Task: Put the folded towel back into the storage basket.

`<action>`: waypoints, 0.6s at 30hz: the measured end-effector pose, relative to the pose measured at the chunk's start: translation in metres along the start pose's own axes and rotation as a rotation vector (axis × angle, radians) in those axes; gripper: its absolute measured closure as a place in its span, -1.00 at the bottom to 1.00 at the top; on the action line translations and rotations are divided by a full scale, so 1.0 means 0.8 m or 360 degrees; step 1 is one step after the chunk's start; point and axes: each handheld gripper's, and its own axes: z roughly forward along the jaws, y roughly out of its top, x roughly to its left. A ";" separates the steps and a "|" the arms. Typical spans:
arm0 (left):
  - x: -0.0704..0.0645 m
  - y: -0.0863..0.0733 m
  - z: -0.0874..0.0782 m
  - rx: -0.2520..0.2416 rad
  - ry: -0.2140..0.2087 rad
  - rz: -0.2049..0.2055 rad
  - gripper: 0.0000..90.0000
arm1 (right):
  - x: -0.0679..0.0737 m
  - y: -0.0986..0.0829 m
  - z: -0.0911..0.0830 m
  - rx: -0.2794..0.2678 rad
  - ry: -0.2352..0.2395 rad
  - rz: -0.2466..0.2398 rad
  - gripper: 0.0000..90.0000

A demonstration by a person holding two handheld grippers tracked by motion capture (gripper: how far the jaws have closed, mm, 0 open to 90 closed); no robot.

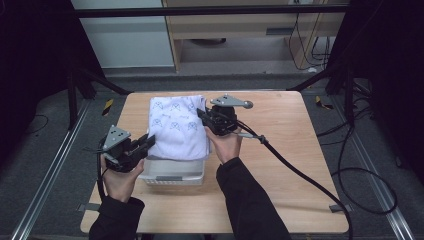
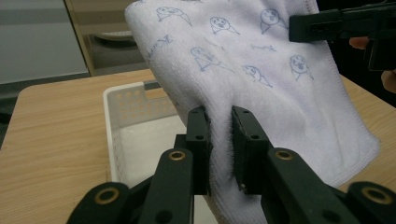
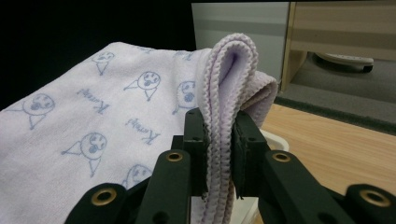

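A folded white towel (image 1: 177, 127) printed with small blue figures hangs lifted above a white perforated basket (image 1: 172, 175). My left gripper (image 1: 150, 141) is shut on the towel's near left edge; in the left gripper view its jaws pinch the towel (image 2: 261, 84) over the basket (image 2: 122, 105). My right gripper (image 1: 203, 116) is shut on the far right corner, where the folded hem of the towel (image 3: 224, 93) bulges up between the jaws. The right gripper (image 2: 308, 28) also shows at the top right of the left gripper view.
The wooden table (image 1: 285, 150) has bare surface to the right and front of the basket. A thick black cable (image 1: 300, 170) trails from the right gripper across the table's right side. Dark frame legs and cables lie on the floor around.
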 end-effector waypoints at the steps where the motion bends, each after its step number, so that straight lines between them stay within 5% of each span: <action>1: 0.001 -0.001 0.002 0.0005 0.0004 0.0004 0.71 | 0.000 -0.001 0.002 0.0003 -0.0001 0.0000 0.75; 18: 0.019 -0.018 0.022 0.0076 0.0050 -0.0004 0.71 | 0.000 -0.021 0.032 0.0047 -0.0006 0.0027 0.75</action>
